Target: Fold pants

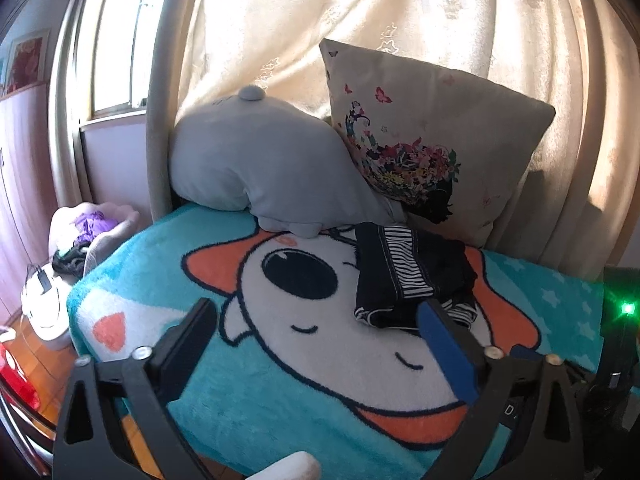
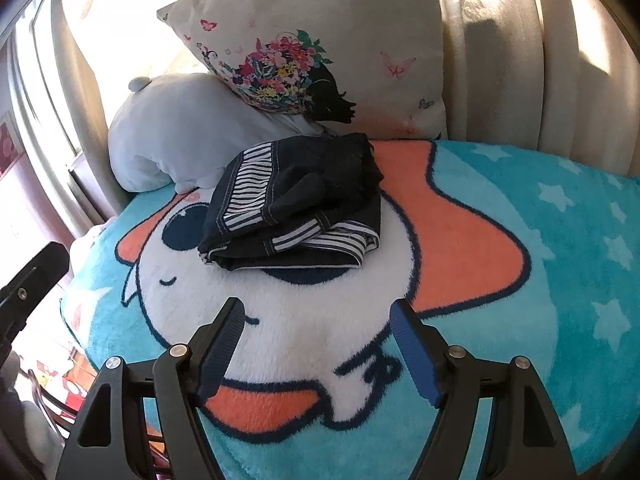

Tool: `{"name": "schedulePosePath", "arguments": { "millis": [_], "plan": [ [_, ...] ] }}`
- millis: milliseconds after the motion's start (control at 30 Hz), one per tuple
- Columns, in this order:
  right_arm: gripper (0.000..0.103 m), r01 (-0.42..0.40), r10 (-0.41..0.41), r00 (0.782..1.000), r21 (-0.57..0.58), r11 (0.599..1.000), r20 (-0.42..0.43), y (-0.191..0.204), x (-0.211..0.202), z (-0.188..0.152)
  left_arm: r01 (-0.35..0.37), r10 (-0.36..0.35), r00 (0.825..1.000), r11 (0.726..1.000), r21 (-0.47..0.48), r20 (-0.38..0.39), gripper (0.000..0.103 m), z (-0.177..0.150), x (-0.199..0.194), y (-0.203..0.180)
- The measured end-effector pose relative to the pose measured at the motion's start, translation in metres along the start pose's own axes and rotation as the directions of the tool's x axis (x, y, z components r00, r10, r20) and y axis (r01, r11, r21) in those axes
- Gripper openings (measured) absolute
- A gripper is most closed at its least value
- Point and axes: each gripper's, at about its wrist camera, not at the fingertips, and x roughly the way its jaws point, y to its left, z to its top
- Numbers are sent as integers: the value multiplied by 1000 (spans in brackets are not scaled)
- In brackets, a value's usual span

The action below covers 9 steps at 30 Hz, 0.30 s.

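Observation:
Dark navy pants [image 1: 412,276] with black-and-white striped trim lie folded into a compact bundle on a teal cartoon blanket [image 1: 248,392]. In the right wrist view the bundle [image 2: 296,208] sits just beyond my fingers, in front of the pillows. My left gripper [image 1: 316,312] is open and empty, above the blanket, with its right fingertip next to the bundle's near edge. My right gripper [image 2: 318,312] is open and empty, a short way in front of the bundle, apart from it.
A grey plush pillow [image 1: 256,164] and a floral cushion [image 1: 432,140] lean against cream curtains [image 1: 360,8] behind the pants. The blanket's left edge [image 1: 80,320] drops to a wooden floor with a white appliance [image 1: 44,304] and a clothes basket [image 1: 92,236].

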Motion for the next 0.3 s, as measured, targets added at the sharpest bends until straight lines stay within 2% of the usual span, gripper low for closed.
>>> {"name": "schedulePosePath", "arguments": {
  "millis": [133,300],
  "plan": [
    [79,18,-18,1000,-51,999,1,9,5,-2,53,-55,995,998,-26,-79,103,-1,17,4],
    [79,8,-9,1000,-75,997,-13,16,12,1,32,-38,982,999,-39,-183,103,-8,43,7]
  ]
}}
